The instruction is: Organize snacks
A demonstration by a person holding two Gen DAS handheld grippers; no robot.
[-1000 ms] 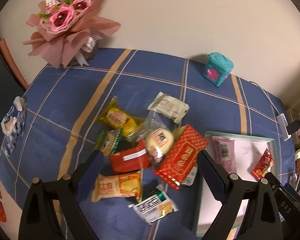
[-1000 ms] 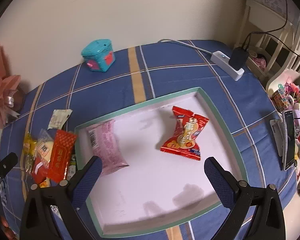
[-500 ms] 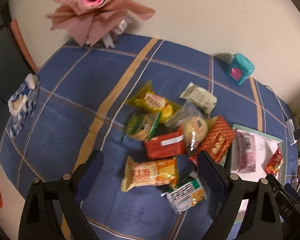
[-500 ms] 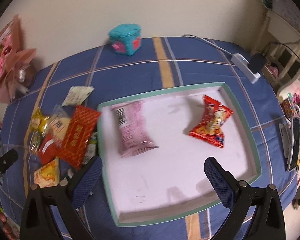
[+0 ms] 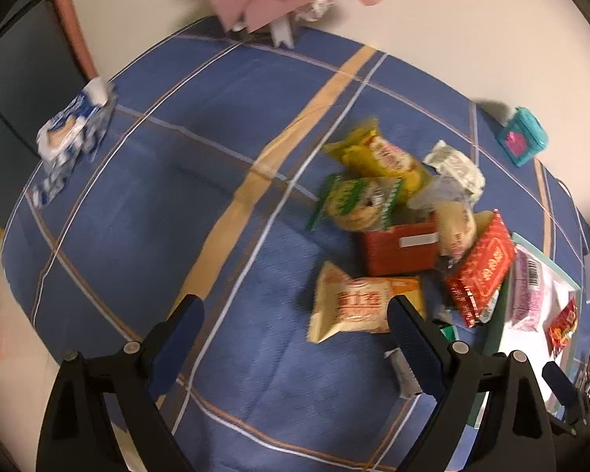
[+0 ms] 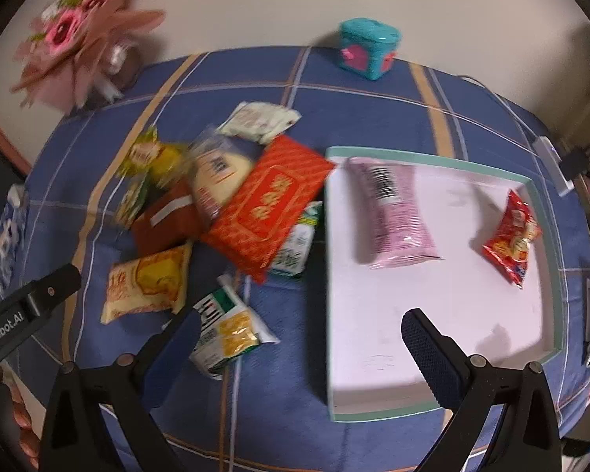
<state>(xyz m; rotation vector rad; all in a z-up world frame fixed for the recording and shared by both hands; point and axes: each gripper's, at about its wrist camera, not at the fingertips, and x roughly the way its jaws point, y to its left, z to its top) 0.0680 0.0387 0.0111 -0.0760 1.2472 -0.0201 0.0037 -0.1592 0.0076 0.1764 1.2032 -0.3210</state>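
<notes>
The snacks lie in a loose heap on the blue plaid tablecloth [image 6: 373,118], just left of the tray [image 6: 432,417]. The red box [image 6: 269,206] runs its long axis from near-left to far-right, its far corner close to the tray's rim. The cream packet [image 6: 145,281] lies left-to-right at the heap's near edge; the green-and-white packet [image 6: 226,334] sits nearest the right gripper [image 6: 299,346]. Inside the tray, a pink packet [image 6: 393,212] points near-to-far (barcode end farthest), and a small red packet [image 6: 511,236] lies apart to its right. A pink bouquet [image 6: 78,35] and teal box [image 6: 367,47] stand by the far wall. Both the right gripper and the left gripper [image 5: 295,338] are spread wide, holding nothing.
</notes>
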